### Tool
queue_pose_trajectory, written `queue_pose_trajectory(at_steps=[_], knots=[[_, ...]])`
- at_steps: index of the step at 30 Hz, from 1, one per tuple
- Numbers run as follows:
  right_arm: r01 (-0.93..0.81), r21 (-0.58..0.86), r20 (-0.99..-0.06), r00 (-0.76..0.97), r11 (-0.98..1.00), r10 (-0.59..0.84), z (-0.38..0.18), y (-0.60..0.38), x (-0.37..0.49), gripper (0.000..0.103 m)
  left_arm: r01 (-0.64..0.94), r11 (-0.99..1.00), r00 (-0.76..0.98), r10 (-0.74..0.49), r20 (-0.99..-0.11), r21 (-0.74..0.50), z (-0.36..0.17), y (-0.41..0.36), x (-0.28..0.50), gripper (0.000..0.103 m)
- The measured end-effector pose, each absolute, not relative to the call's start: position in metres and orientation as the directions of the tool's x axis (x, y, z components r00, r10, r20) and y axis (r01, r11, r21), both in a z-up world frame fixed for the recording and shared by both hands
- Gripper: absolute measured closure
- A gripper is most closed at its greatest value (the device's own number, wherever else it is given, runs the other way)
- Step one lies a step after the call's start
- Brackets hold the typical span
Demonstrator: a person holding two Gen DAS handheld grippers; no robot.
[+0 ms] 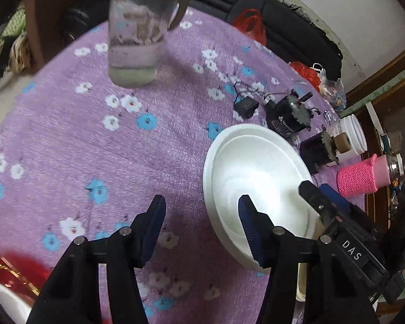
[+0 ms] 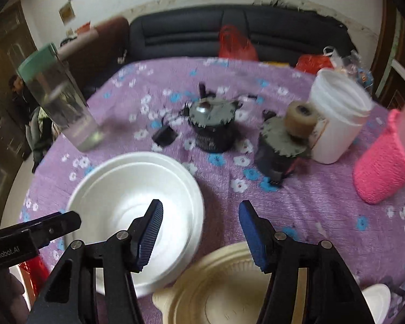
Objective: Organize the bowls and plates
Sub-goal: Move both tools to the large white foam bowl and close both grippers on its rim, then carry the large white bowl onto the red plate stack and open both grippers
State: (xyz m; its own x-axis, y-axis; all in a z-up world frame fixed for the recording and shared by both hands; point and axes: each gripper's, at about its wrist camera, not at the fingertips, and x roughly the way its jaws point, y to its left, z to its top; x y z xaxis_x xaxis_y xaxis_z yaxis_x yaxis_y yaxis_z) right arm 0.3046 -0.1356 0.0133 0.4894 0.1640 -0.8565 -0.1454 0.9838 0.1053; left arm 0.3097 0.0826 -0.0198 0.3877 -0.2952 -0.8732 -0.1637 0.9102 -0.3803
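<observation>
Bowls (image 2: 137,210), white and stacked mouth-up, sit on the purple floral cloth (image 1: 94,140) at nine o'clock of the cream plate (image 2: 218,289). Left gripper (image 1: 202,226) spread, empty; right gripper (image 2: 199,232) spread too, gripping nothing, one finger over the stack.

1. Setting: a lived-in home room.
2. Desk (image 2: 310,210) under a purple floral cloth, centre of frame.
3. Dark sofa (image 2: 191,35) with red plastic bags (image 2: 236,44) against the wall, top of frame.
4. Glass tumbler (image 2: 64,105) at left; knitted pink cup sleeve (image 2: 383,167) at right.
</observation>
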Motion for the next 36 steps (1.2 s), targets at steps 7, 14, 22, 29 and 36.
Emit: queue_pose_trajectory(at_steps=[7,14,22,29,36], knots=[[-0.151,0.182,-0.874,0.429,0.972,0.231,-0.007,-0.135,0.308,0.086,-0.188,0.908,0.378,-0.286,-0.880,-0.376,-0.030,0.072,0.310,0.063],[-0.158,0.162,-0.848,0.482,0.974,0.219,0.012,-0.133,0.281,0.090,-0.133,0.932,0.459,-0.243,-0.855,-0.336,-0.008,0.045,0.271,0.075],[-0.228,0.164,-0.797,0.542,0.960,0.265,0.060,-0.109,0.225,0.090,-0.095,0.949,0.547,-0.203,-0.812,-0.301,0.042,0.065,0.215,0.075],[-0.267,0.158,-0.796,0.535,0.951,0.283,0.071,-0.094,0.179,0.089,-0.060,0.964,0.558,-0.182,-0.809,-0.259,0.054,0.072,0.169,0.075],[-0.254,0.223,-0.821,0.472,0.941,0.321,0.027,-0.095,0.137,0.089,-0.060,0.977,0.509,-0.144,-0.849,-0.202,0.013,0.068,0.128,0.073]])
